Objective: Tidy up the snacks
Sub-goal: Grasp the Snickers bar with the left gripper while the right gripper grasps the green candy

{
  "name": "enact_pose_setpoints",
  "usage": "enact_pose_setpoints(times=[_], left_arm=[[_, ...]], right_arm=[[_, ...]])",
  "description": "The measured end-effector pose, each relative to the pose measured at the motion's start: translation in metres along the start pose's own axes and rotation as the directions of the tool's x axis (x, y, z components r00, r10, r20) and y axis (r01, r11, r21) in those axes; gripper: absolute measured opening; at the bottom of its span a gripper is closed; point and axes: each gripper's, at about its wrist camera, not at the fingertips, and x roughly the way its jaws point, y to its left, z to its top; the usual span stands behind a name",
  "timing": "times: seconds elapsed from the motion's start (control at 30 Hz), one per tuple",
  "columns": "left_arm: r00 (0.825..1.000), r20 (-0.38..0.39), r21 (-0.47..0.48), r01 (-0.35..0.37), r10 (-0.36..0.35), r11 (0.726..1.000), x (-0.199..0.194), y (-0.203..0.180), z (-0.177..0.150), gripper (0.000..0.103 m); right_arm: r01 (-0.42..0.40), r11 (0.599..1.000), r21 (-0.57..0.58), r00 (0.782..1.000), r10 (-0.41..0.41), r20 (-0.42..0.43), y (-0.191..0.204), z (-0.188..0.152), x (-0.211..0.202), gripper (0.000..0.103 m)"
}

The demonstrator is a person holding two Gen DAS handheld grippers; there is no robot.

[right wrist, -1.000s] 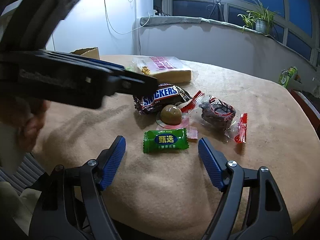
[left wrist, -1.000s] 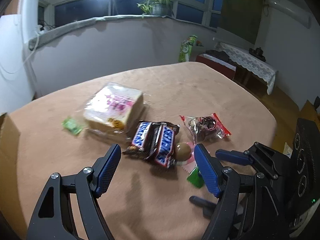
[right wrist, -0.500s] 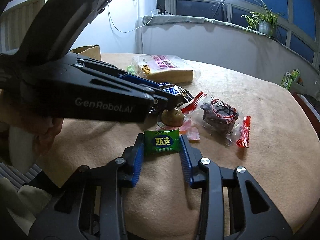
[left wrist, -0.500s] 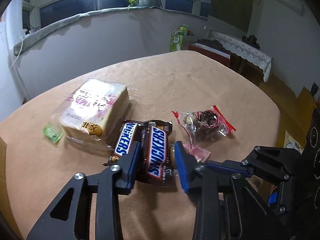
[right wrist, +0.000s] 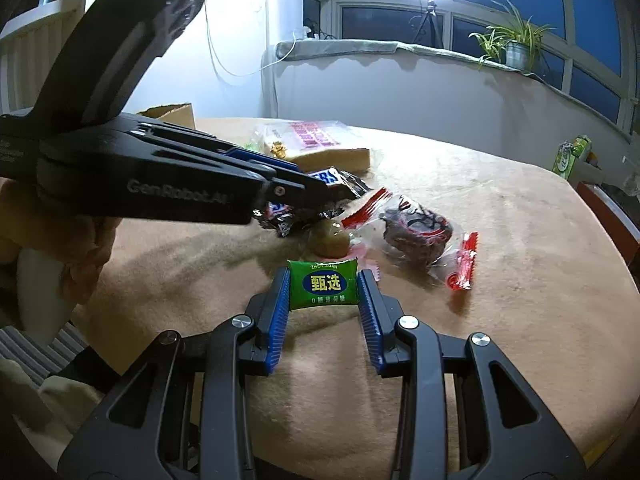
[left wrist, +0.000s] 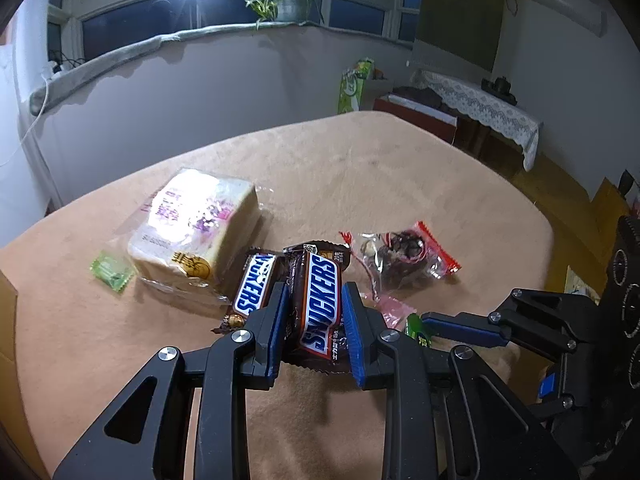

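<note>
My left gripper [left wrist: 314, 294] is shut on a Snickers bar [left wrist: 320, 304], held a little above the tan table. A second Snickers bar [left wrist: 253, 288] lies just to its left. My right gripper [right wrist: 323, 280] is shut on a green wrapped candy [right wrist: 323, 286], gripped by its two ends and lifted slightly off the cloth. In the right wrist view the left gripper [right wrist: 320, 190] crosses from the left with the Snickers bar [right wrist: 340, 182] in it. A brown round candy [right wrist: 330, 236] lies just beyond the green one.
A wrapped bread loaf [left wrist: 192, 224] and a small pale green candy [left wrist: 111, 271] lie at the left. A clear packet with red ends holding dark fruit [left wrist: 404, 254] lies at the right. A cardboard box [right wrist: 170, 114] stands at the table's far left edge.
Both grippers closed from wide open, the left on the Snickers bar and the right on the green candy. Both snacks have since risen slightly off the cloth.
</note>
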Motion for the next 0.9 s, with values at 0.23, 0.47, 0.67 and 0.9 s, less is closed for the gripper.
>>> enact_pose_setpoints(times=[0.23,0.47,0.67,0.9], left_arm=[[1.0,0.03,-0.02,-0.01,0.01,1.0,-0.016,0.01,0.001,0.025],[0.997,0.07,-0.035,-0.027,0.029,0.999,-0.039,0.014,0.001,0.025],[0.992,0.116,-0.055,-0.042,0.048,0.998,-0.065,0.021,-0.004,0.025],[0.982,0.174,-0.092,-0.062,0.077,0.994,-0.099,0.035,-0.017,0.025]], right_arm=[[0.015,1.0,0.006,1.0,-0.016,0.02,-0.002,0.003,-0.007,0.035],[0.04,0.999,-0.007,0.998,-0.04,0.051,0.003,0.011,-0.02,0.035],[0.058,0.997,-0.043,0.996,-0.055,0.071,0.016,0.023,-0.031,0.035],[0.075,0.992,-0.102,0.993,-0.065,0.098,0.043,0.04,-0.041,0.035]])
